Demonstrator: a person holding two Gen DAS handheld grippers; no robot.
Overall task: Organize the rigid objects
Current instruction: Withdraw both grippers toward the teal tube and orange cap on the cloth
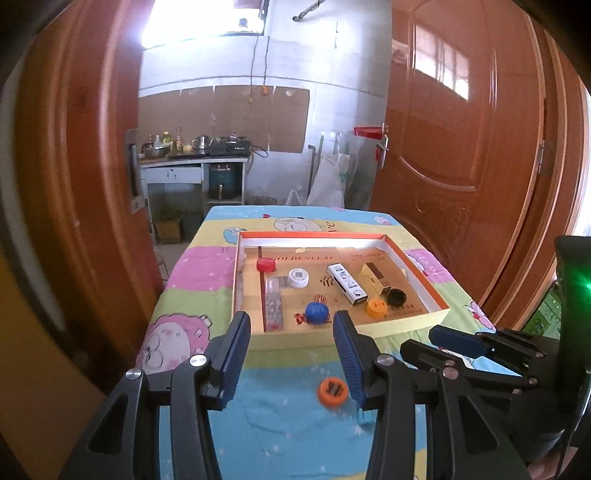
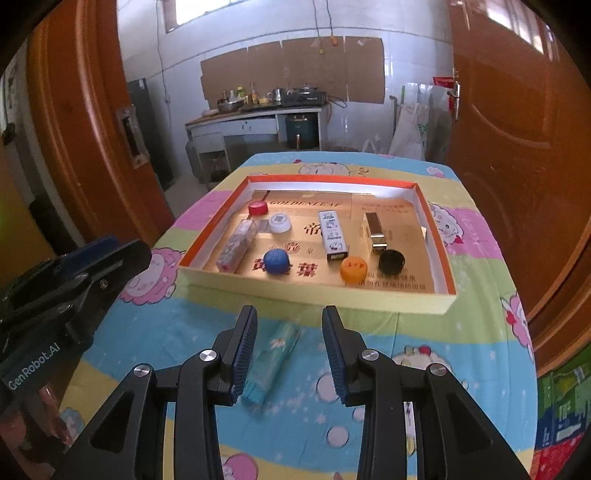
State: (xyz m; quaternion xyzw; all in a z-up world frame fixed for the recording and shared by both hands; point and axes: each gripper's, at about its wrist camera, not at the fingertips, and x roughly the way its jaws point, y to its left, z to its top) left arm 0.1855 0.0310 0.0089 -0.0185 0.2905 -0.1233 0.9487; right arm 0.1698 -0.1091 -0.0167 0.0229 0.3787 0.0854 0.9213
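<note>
While both grippers (left gripper (image 1: 291, 354), right gripper (image 2: 290, 349)) gape empty, caps sit in the box (image 2: 314, 295).

Daylight pours from a high window (image 1: 199, 18), blown out to white glare in my left view. The doors (image 1: 461, 147) bow strongly at the rounded, dark-cornered edges. The table (image 2: 480, 295) is evenly lit; nearby objects look slightly soft.

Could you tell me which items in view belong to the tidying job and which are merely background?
Job: box tray holding caps and small boxes; orange cap and teal packet on the tablecloth; left tool; right tool.

Background: wooden door; kitchen counter; white sack.
</note>
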